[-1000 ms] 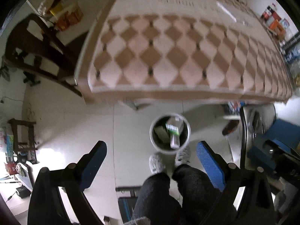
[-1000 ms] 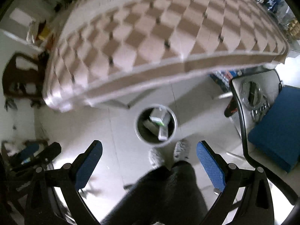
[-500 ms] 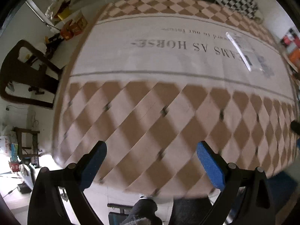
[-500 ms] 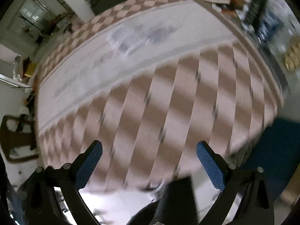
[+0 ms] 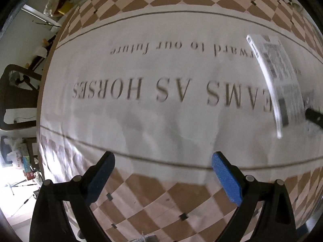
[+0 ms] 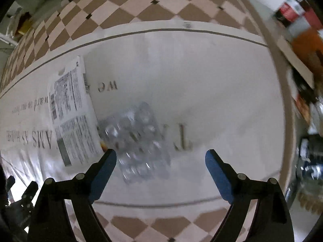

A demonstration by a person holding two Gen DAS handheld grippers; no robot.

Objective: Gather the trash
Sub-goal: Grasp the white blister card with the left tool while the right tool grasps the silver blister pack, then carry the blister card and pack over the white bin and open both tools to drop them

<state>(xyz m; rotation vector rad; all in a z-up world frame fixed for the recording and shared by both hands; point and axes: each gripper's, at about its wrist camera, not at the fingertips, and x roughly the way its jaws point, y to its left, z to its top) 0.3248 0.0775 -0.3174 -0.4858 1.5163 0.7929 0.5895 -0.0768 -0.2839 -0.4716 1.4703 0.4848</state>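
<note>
Left wrist view: the left gripper (image 5: 162, 170), fingers spread and empty, hangs above a bench (image 5: 161, 121) draped in a white cloth with checkered borders; a flattened printed carton (image 5: 276, 80) lies well off to the right. Right wrist view: the right gripper (image 6: 160, 164), fingers wide apart but just narrowing, points down over a clear plastic blister tray (image 6: 139, 143) on the cloth, touching neither pad, beside the carton (image 6: 70, 111).

Checked, lettered tablecloth (image 6: 201, 76) covers the table — on it a printed flat carton (image 6: 70, 111) beside a clear blister tray (image 6: 139, 139).
</note>
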